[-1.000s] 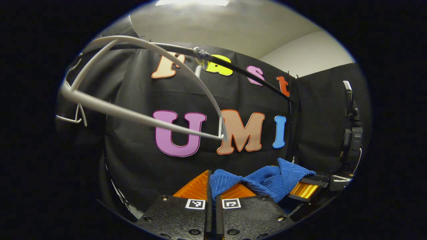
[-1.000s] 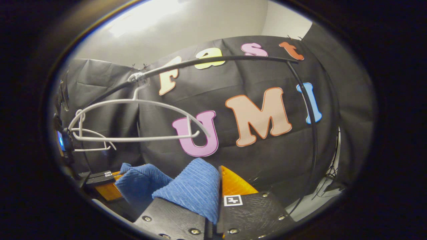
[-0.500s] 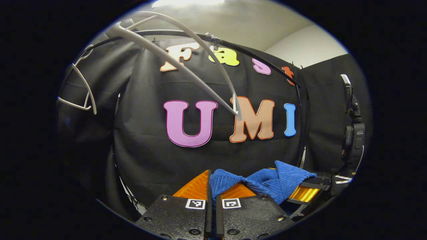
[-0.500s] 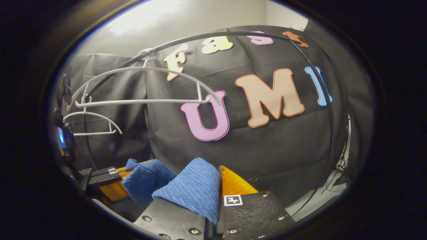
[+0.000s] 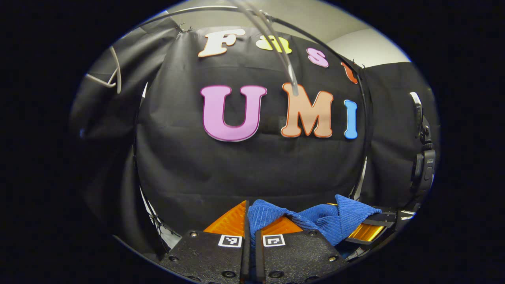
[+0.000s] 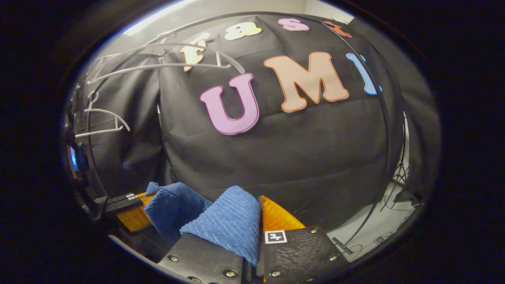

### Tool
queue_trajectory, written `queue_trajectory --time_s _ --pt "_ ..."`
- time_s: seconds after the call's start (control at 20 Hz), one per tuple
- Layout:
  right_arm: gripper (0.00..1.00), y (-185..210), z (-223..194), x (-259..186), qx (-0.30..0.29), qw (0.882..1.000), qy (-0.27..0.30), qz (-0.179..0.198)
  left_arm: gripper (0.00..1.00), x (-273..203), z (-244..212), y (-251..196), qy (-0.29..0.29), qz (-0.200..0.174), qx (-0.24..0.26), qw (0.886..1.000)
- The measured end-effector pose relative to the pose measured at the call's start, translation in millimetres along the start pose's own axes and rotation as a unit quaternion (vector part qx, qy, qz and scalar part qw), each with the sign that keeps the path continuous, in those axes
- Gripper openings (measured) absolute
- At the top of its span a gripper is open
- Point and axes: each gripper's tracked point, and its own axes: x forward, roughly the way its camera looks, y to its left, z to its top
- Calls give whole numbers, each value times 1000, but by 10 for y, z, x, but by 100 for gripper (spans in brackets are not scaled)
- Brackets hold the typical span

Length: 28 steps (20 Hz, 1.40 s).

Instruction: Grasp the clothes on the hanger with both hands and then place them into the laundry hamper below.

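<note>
In the left gripper view we are pinching the blue ribbed cloth (image 5: pixel 311 217) with our left gripper (image 5: pixel 250 221): the two fingers are pressed together at six o'clock and the fabric is coming up out of the slit between them. From there the cloth is stretching toward four o'clock, where its other end is lying in the right gripper (image 5: pixel 375 223), seen farther off.

In the right gripper view we are holding the same cloth (image 6: pixel 229 221) with the right gripper (image 6: pixel 258 232); a fold of it is draping over the finger on the left, and the fingers are closed tight on it at six o'clock. The cloth is running on toward eight o'clock to the left gripper (image 6: pixel 126 205), which is clamping its far corner.

The white hanger (image 6: pixel 158 65) is hanging bare from the black rail (image 6: pixel 276 15) at about eleven o'clock in the right gripper view, with a second white hanger (image 6: pixel 104 122) near nine o'clock. In the left gripper view, the nearer hanger's end (image 5: pixel 290 79) is pointing down from twelve o'clock, well above the cloth.
</note>
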Motion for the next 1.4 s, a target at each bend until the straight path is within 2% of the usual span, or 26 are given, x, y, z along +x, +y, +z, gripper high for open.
queue_trajectory --time_s 0.15,0.3,0.7,0.95,1.0,1.1,1.15,1.2,1.25,1.35,1.4 --pt "11 -157 -440 6 22 999 38 -17 5 15 -388 114 35 6 -7 999" --pt "11 -300 -714 -7 27 997 61 -36 5 6 -713 169 64 6 -11 998" --pt "11 -584 -1460 15 16 989 129 -69 6 18 -1472 -151 123 -30 -9 992" --pt "14 -769 -1809 -23 6 982 166 -90 9 58 -1877 -194 159 -26 0 987" --pt "18 -807 -1880 -25 3 980 176 -92 5 81 -1952 -160 169 -18 2 985" --pt "26 -985 -1969 -49 -1 974 189 -122 26 26 -2137 -115 208 -11 -2 978" --pt "37 -1039 -1963 -72 5 973 191 -132 44 -7 -2163 -110 215 -8 -15 976" --pt "53 -1074 -1932 -93 11 973 186 -140 63 -15 -2169 -126 223 -11 -33 974" --pt "68 -1105 -1869 -138 14 972 182 -149 67 -19 -2192 -110 225 -8 -51 973" --pt "100 -1048 -1746 -182 26 976 164 -142 80 -60 -2106 -63 216 -5 -69 974" --pt "99 -1033 -1666 -219 29 977 156 -142 92 -43 -2014 -53 213 -5 -68 975"
